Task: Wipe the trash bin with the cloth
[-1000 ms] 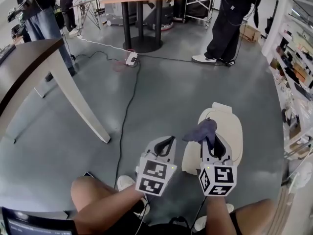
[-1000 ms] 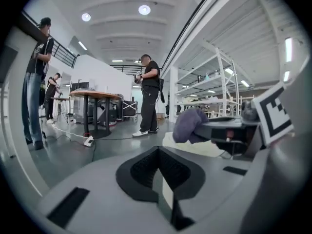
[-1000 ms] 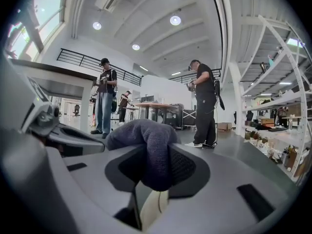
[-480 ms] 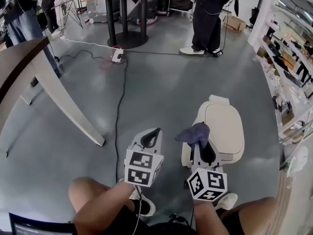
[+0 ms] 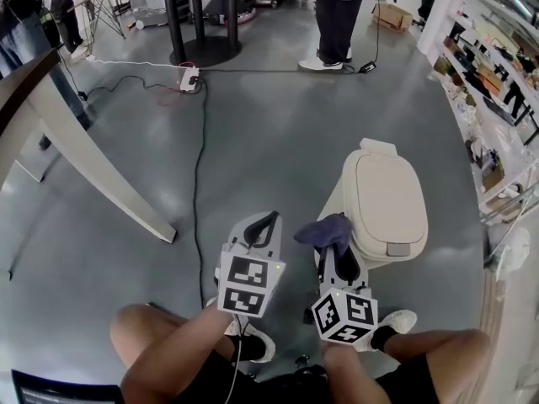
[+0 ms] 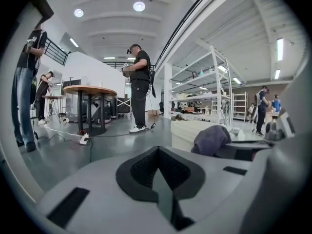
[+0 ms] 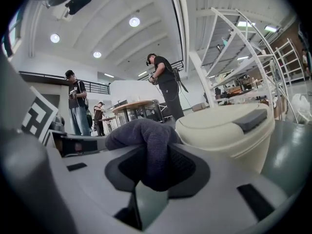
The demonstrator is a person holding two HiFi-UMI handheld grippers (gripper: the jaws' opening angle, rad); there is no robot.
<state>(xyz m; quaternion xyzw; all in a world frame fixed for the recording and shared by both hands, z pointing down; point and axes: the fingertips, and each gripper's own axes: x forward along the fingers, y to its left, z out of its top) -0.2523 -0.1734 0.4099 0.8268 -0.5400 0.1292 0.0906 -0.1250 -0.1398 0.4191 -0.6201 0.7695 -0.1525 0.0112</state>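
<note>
Floor is smooth grey concrete; a black cable runs across it from a white power strip toward the person's feet, passing left of both grippers; slanted pale table leg far left; round pedestal table and a standing person at the far side; open shelving along the right edge. Nothing lies between the grippers and the trash bin. Bin stands upright on the floor, front right of the person; cream plastic, glossy, rounded oblong lid; the lid's long axis runs away from the person, hinge end far, grey press tab at the near end. Cloth is dark blue-grey, soft, bunched into a lump; it spills over the jaw tips to the left, just beside the bin's near left flank; contact with the bin cannot be told. Right gripper is clamped on the cloth, pads pinching a fold. Left gripper hangs over bare floor to the left, jaws pressed together with nothing between them.
</note>
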